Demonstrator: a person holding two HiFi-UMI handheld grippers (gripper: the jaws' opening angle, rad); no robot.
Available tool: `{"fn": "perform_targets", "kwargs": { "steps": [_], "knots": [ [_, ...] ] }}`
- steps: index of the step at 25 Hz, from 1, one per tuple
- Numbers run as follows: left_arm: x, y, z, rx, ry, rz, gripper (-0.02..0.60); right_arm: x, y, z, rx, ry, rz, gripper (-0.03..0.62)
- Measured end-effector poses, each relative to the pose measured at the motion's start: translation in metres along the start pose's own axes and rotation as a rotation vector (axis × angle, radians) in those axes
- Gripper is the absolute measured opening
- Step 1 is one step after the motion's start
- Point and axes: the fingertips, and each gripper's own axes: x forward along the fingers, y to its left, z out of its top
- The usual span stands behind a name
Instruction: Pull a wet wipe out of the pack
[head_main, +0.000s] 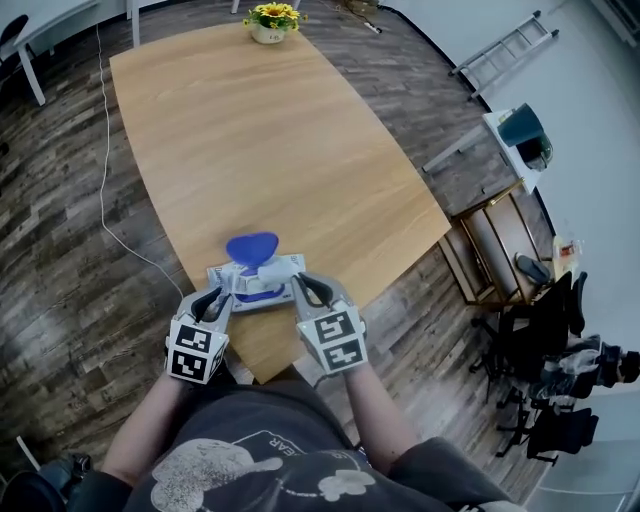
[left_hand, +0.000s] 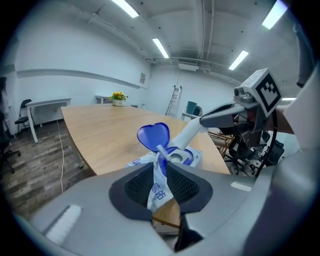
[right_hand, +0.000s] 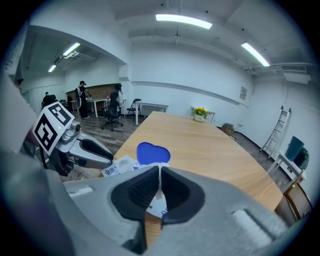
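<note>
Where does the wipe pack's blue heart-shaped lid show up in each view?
Head view: the blue heart-shaped lid is in the lower centre-left, near the near edge of the table.
Left gripper view: the lid is about at the centre.
Right gripper view: the lid is just below the centre.
Shared landmark: the yellow flower pot at the table's far end.
</note>
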Motion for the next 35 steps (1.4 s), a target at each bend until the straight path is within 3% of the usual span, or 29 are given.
{"fn": "perform_targets", "kwargs": {
  "steps": [6,11,15,28,35],
  "knots": [
    [-0.025,0.002,0.018,-0.015,-0.08,-0.004,0.08,-0.02,-0.007,0.007,0.075,-0.066,-0.079,0.005],
    [-0.038,0.0,0.031,-0.049,-0.132,0.049,0.026,-0.036,-0.02,0.001,0.11,-0.089,-0.074,0.005],
    [-0.053,-0.013,0.035,-0.125,-0.167,0.065,0.018,-0.046,-0.026,-0.008,0.122,-0.103,-0.056,0.005],
    [-0.095,-0.114,0.004,-0.147,-0.237,0.194,0.018,-0.139,-0.02,-0.067,0.082,-0.202,0.099,0.005],
    [-0.124,-0.185,-0.011,-0.11,-0.291,0.263,0.018,-0.196,-0.017,-0.113,0.075,-0.237,0.154,0.005]
  ]
}}
